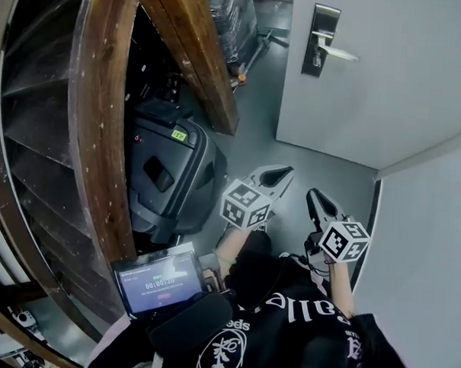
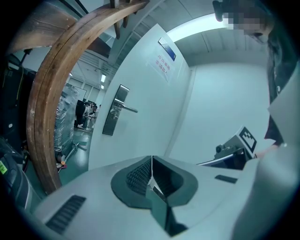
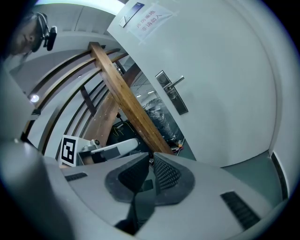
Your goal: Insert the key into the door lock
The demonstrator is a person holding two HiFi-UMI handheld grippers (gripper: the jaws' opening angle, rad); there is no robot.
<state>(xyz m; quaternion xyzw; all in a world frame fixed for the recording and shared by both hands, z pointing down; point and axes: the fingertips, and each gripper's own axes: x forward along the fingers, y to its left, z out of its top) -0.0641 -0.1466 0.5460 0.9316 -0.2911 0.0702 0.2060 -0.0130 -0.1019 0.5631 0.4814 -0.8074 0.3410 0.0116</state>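
The grey door (image 1: pixel 387 95) stands ahead at the upper right, with its metal lock plate (image 1: pixel 319 40) and lever handle (image 1: pixel 339 54). The same lock plate (image 2: pixel 112 112) shows far off in the left gripper view, and the lock plate (image 3: pixel 172 93) again in the right gripper view. My left gripper (image 1: pixel 283 172) is held low, well short of the door. Its jaws (image 2: pixel 151 161) are shut on a thin pale sliver that looks like the key (image 2: pixel 152 186). My right gripper (image 1: pixel 314 194) hangs beside it, and its pads (image 3: pixel 166 173) are closed with nothing visible between them.
A curved wooden stair beam (image 1: pixel 103 136) and a slanted wooden post (image 1: pixel 194 56) rise at the left. A black case (image 1: pixel 170 177) sits on the floor beneath them. A small screen (image 1: pixel 157 281) is by the person's body. A white wall (image 1: pixel 426 249) flanks the right.
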